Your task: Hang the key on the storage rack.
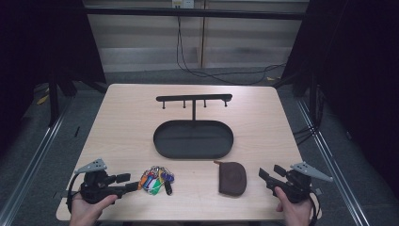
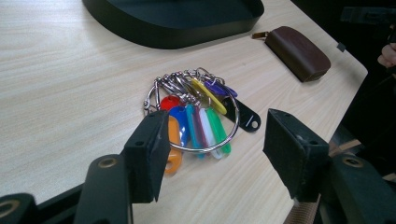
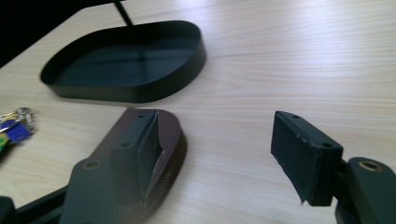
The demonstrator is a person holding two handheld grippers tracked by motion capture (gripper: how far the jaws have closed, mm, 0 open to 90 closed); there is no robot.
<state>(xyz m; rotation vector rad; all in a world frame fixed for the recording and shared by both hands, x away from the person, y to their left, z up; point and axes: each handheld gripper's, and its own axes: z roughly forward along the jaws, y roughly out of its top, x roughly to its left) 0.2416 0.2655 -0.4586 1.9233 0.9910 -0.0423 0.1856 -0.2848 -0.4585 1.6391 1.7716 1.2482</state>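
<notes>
Two hand-held grippers rest near the front edge of a pale wooden bench [image 1: 122,117]. At the left, the left gripper [image 1: 133,181] has its fingers [image 2: 148,151] apart, one tip just beside a ring of coloured keys [image 1: 156,179] lying flat on the bench. Bare wood separates the keys from a brown zip pouch [image 1: 232,178]. Behind both, mid-bench, sits a black oval tray [image 1: 193,139] with a hook stand [image 1: 194,100]. At the right, the right gripper [image 1: 267,176] has its fingers [image 3: 306,154] apart, close beside the pouch, near the bench's right corner.
</notes>
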